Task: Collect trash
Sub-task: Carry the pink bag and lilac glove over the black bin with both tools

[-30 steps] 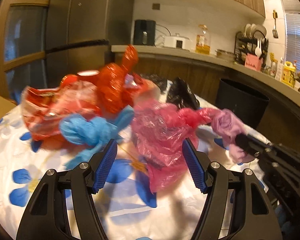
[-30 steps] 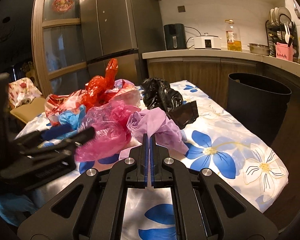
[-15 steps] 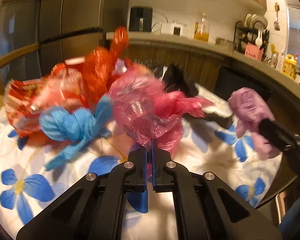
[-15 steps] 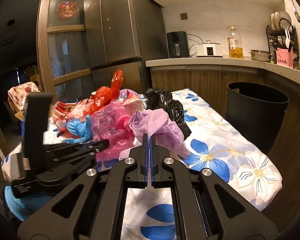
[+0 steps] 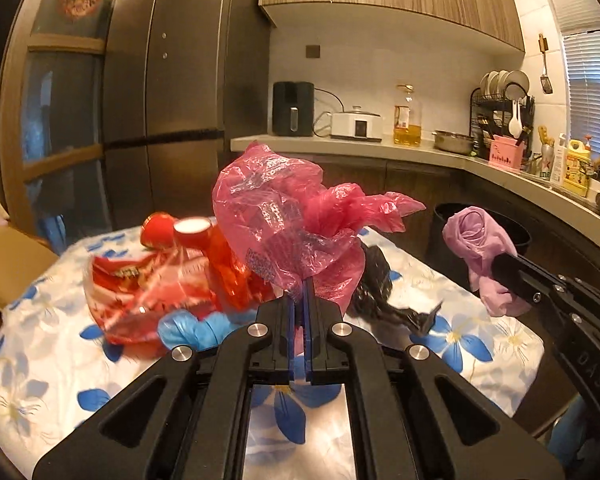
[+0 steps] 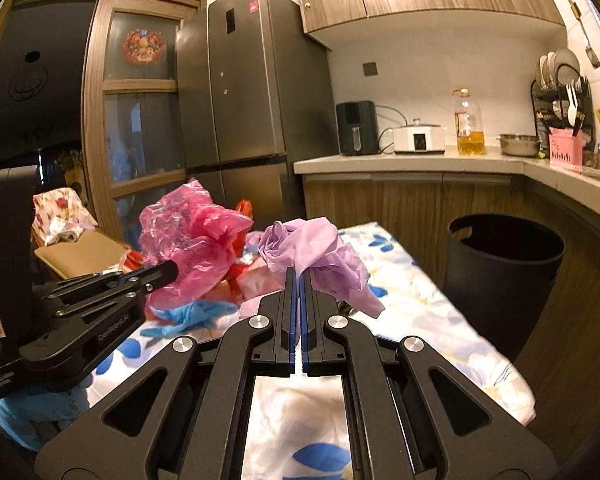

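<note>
Kitchen bench [image 5: 496, 344] under a blue-flowered cloth, carrying red wrappers [image 5: 148, 280] and a blue bag [image 5: 188, 330] below the fingers. Left gripper [image 5: 303, 300] pinching the pink bag [image 5: 284, 220], fingers closed on it, bag hanging clear above the cloth. Right gripper [image 6: 298, 280] clamping the lilac bag [image 6: 320, 252] likewise aloft. Black bin [image 6: 500, 264] standing right of both.

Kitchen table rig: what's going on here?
A person is collecting trash with a handheld gripper in each hand. The left gripper is shut on a pink plastic bag, held above the table. The right gripper is shut on a crumpled lilac bag. Red, blue and black bags remain on the floral tablecloth. An open black bin stands beside the table.
</note>
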{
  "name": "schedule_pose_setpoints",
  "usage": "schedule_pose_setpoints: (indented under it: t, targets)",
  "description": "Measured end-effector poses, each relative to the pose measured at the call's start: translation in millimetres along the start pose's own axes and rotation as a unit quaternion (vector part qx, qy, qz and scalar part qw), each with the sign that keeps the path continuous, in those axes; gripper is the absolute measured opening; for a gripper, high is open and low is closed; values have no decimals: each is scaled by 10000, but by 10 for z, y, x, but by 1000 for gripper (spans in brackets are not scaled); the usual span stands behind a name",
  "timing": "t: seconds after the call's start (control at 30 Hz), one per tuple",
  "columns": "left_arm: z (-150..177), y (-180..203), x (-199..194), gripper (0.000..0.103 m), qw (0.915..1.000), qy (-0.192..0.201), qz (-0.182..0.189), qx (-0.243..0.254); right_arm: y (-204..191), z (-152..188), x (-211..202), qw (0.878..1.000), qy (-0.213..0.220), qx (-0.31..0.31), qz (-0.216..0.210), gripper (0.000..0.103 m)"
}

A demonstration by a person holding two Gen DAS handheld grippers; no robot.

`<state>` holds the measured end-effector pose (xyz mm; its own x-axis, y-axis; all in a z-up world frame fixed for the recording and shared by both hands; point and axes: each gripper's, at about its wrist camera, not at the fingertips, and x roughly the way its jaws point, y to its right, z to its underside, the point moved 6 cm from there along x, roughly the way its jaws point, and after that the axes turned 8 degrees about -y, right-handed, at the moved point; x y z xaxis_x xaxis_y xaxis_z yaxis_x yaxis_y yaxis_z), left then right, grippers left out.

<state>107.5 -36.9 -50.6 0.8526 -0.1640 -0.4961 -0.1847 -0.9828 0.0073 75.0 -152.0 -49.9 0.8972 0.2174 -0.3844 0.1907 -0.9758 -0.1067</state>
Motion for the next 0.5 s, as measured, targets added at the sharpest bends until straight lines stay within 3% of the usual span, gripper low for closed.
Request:
schedule_pose_setpoints:
  t: [0.2,0.5]
  targets:
    - [-183,139,90,3,9999,9,-18,-120,178,-136,-10,9998,63,-43,195,2]
    - [-586,679,301,3,9988,194,440,42,843,-401,-53,9967,233,132,771,2]
